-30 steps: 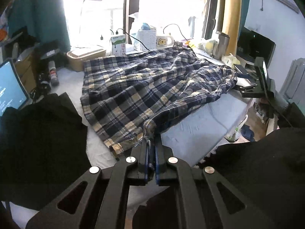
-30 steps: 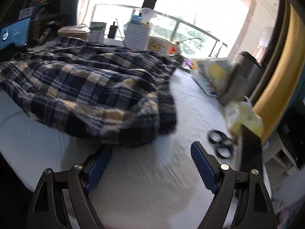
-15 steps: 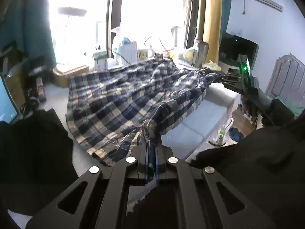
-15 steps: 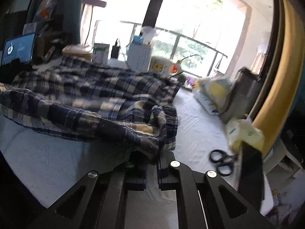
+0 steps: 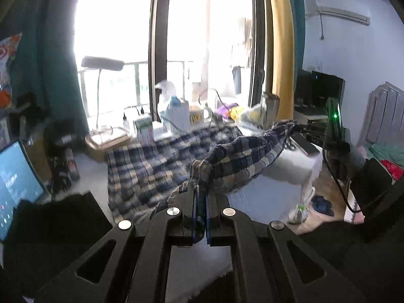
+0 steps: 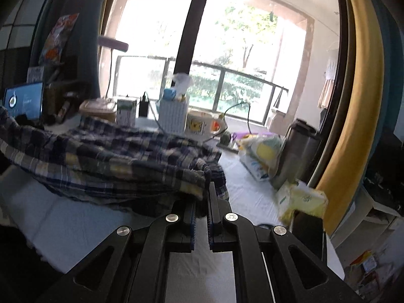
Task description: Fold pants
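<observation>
Both grippers pinch the plaid pants (image 5: 234, 161), stretched sideways between them.

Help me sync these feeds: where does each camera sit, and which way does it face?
Left wrist: on the left tool, facing the window; shut on the blue-and-cream plaid cloth pants; black sleeves show.
Right wrist: on the right tool, facing the window; shut on the pants' other end.
Shared: pants, white mug.
</observation>
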Motion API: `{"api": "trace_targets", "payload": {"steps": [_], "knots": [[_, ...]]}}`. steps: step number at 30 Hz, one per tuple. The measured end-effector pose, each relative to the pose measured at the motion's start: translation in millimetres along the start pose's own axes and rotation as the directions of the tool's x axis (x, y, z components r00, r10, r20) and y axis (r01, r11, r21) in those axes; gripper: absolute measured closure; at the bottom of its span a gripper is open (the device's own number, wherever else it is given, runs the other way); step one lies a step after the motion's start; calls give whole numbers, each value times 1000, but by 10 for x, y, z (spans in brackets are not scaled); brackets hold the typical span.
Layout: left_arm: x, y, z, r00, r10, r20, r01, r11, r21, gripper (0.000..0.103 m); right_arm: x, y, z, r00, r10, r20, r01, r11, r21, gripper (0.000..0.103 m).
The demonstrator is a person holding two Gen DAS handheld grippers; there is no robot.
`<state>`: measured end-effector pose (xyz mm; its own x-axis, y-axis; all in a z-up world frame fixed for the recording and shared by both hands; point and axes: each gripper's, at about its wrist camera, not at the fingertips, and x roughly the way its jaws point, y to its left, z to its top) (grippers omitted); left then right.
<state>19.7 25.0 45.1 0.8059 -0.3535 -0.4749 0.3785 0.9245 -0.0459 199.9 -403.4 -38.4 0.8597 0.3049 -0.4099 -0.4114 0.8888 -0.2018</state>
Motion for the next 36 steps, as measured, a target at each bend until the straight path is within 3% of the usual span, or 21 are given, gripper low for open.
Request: {"api": "trace_targets", "payload": {"steps": [13, 36], "knots": [[400, 372, 506, 998, 52, 40, -51, 999, -18, 99, 387, -158, 554, 997, -26, 71, 23, 999, 32, 97], [1556, 1260, 923, 990, 120, -75, -125, 990, -66, 99, 1742, -246, 1021, 999, -10, -30, 12, 997, 72, 97]]}}
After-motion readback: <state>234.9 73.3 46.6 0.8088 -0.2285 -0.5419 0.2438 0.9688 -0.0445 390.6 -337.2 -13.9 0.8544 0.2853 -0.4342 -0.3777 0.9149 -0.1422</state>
